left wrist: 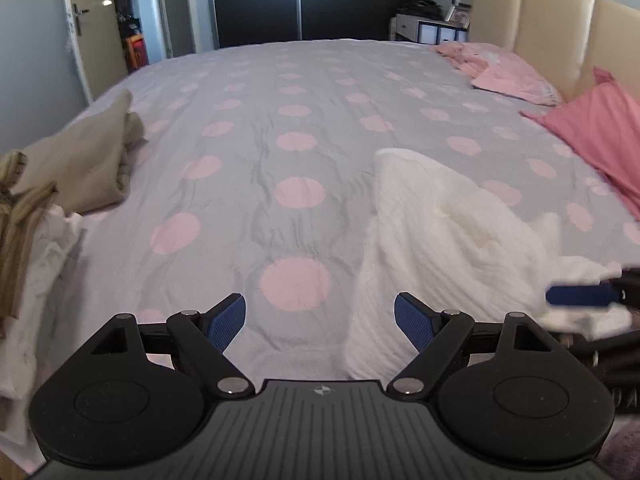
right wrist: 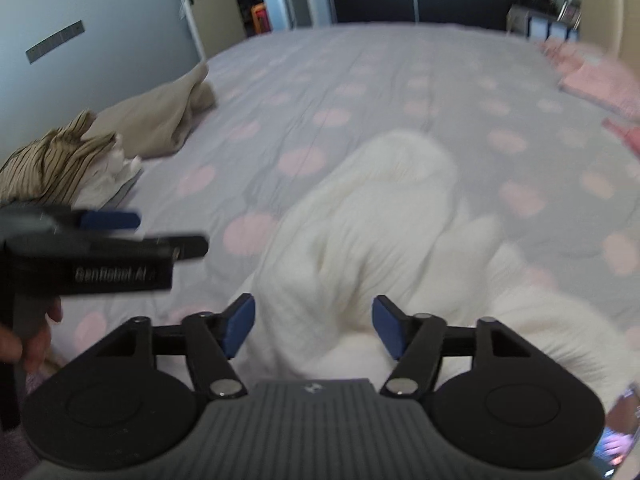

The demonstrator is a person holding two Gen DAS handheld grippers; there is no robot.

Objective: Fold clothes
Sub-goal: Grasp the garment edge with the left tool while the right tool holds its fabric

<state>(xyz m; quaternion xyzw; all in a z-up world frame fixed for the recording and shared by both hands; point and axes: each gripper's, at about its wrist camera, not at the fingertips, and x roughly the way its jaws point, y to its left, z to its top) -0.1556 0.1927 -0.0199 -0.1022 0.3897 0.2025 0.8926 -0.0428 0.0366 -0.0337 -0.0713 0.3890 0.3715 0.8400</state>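
A white ribbed knit garment [left wrist: 440,240] lies rumpled on the bed's near right part; in the right wrist view it [right wrist: 360,240] fills the middle. My left gripper [left wrist: 320,326] is open and empty, just left of the garment's near edge. My right gripper [right wrist: 313,328] is open, with the white garment between and under its jaws, not clamped. The right gripper's blue finger [left wrist: 580,295] shows at the right edge of the left wrist view. The left gripper [right wrist: 120,236] shows at the left of the right wrist view.
The bed [left wrist: 296,92] has a grey cover with pink dots. A beige folded garment [left wrist: 92,156] and a striped and white pile [right wrist: 52,164] lie at the left. Pink clothes [left wrist: 504,72] and a darker pink piece [left wrist: 600,128] lie near the headboard [left wrist: 552,24]. A dark wardrobe stands behind.
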